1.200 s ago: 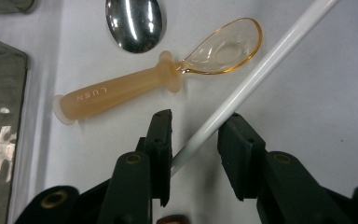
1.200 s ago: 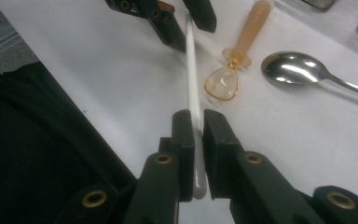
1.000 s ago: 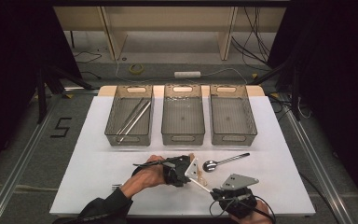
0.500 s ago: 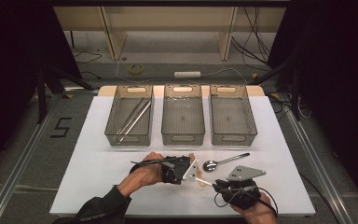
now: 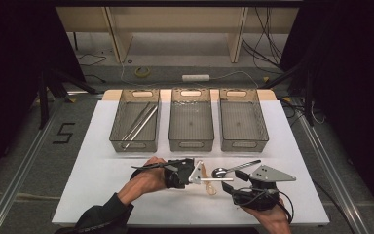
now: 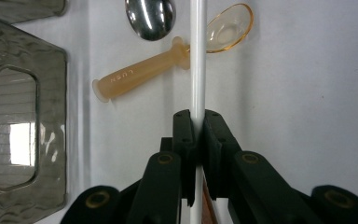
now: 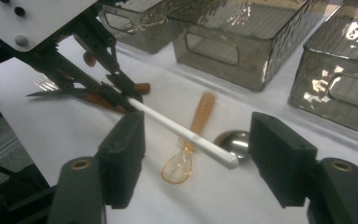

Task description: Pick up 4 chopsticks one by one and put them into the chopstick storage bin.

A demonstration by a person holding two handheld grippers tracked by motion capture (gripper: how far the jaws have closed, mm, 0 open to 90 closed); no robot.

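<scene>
Three grey bins on white table, dark room, left gripper clamping white stick, right gripper jaws wide.

"LUSN" in raised letters along amber spoon handle, beside metal spoon. Black "5" on floor, left of bench.
</scene>
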